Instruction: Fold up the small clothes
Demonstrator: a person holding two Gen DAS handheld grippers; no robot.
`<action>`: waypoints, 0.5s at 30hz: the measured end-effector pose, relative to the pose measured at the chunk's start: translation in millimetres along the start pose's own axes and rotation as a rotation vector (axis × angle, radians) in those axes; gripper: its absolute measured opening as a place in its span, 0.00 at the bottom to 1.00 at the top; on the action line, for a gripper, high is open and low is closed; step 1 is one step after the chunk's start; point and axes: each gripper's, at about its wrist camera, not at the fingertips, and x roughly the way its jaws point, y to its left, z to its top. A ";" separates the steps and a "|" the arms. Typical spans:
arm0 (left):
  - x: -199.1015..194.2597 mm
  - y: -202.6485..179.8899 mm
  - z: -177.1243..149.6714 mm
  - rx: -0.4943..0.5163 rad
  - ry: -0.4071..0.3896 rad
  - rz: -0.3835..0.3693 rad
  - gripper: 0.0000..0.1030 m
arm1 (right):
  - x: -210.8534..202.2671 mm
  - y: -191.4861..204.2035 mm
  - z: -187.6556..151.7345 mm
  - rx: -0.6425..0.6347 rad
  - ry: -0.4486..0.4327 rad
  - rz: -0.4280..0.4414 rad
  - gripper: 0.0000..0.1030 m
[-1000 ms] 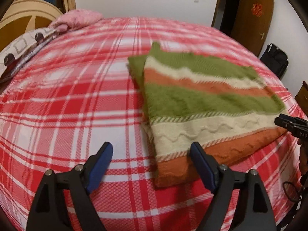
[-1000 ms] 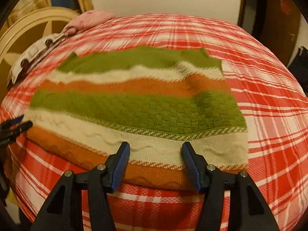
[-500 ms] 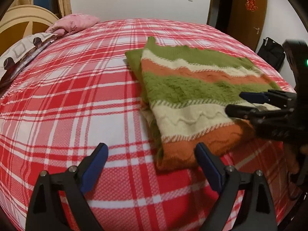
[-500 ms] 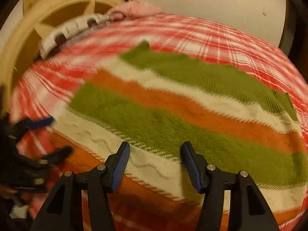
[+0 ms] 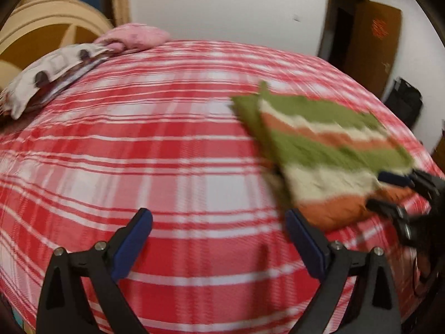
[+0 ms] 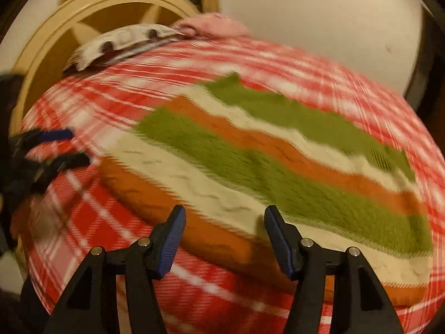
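Observation:
A folded knit sweater (image 6: 278,161) with green, orange and cream stripes lies flat on the red plaid bed (image 6: 97,214). In the left wrist view the sweater (image 5: 322,156) lies to the right of my left gripper (image 5: 219,228), which is open and empty over bare bedspread (image 5: 139,153). My right gripper (image 6: 224,222) is open and empty just above the sweater's orange bottom band. The right gripper also shows in the left wrist view (image 5: 389,192), open at the sweater's right edge. The left gripper shows in the right wrist view (image 6: 66,147), open, left of the sweater.
A patterned pillow (image 5: 52,72) and a pink pillow (image 5: 133,37) lie at the bed's far left by the rounded wooden headboard (image 5: 41,30). A brown door (image 5: 372,47) and a dark bag (image 5: 403,103) are at the far right.
My left gripper has swung left, away from the sweater, so the sweater now sits at its right. My right gripper has moved left along the sweater's bottom band. Both stay open.

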 end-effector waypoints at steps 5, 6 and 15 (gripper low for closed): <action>6.6 32.6 1.4 -0.094 0.016 0.020 0.96 | -1.6 56.2 4.1 -0.186 -0.064 -0.041 0.58; 9.3 38.9 0.3 -0.117 0.023 0.021 0.96 | -0.1 66.8 4.5 -0.222 -0.073 -0.048 0.58; 12.3 64.3 -4.6 -0.205 0.035 -0.064 0.96 | 21.5 131.2 0.8 -0.468 -0.117 -0.205 0.58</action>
